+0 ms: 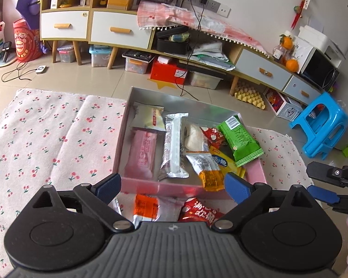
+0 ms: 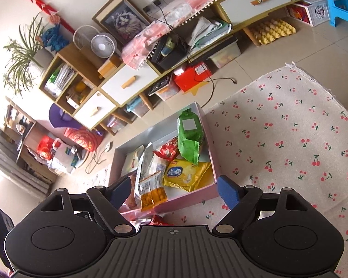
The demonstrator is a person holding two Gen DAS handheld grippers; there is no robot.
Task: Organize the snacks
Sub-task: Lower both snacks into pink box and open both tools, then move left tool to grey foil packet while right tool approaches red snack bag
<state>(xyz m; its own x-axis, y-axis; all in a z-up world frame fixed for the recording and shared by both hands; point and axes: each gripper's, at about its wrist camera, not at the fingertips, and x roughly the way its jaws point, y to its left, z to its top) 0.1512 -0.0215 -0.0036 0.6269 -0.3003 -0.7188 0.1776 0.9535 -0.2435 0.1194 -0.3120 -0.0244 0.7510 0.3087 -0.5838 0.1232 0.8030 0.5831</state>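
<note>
A pink box (image 1: 139, 183) with a silver inside sits on a cherry-print cloth (image 1: 34, 139). In it lie several snacks: a pink packet (image 1: 142, 153), a silver bar (image 1: 172, 148), a green packet (image 1: 240, 141), a yellow packet (image 2: 185, 173) and an orange-and-silver packet (image 2: 150, 190). Outside the box's near wall (image 2: 185, 197) lie an orange packet (image 1: 146, 208) and a red packet (image 1: 199, 212). My left gripper (image 1: 174, 186) hangs open above those two and grips nothing. My right gripper (image 2: 174, 192) is open over the box's near corner, also empty; it shows at the right edge (image 1: 324, 185) of the left wrist view.
Beyond the cloth is a tiled floor (image 1: 81, 76), then a long low cabinet (image 1: 118, 32) with drawers and storage boxes under it. A blue plastic stool (image 1: 320, 125) stands to the right. The cherry cloth (image 2: 290, 139) spreads wide on both sides of the box.
</note>
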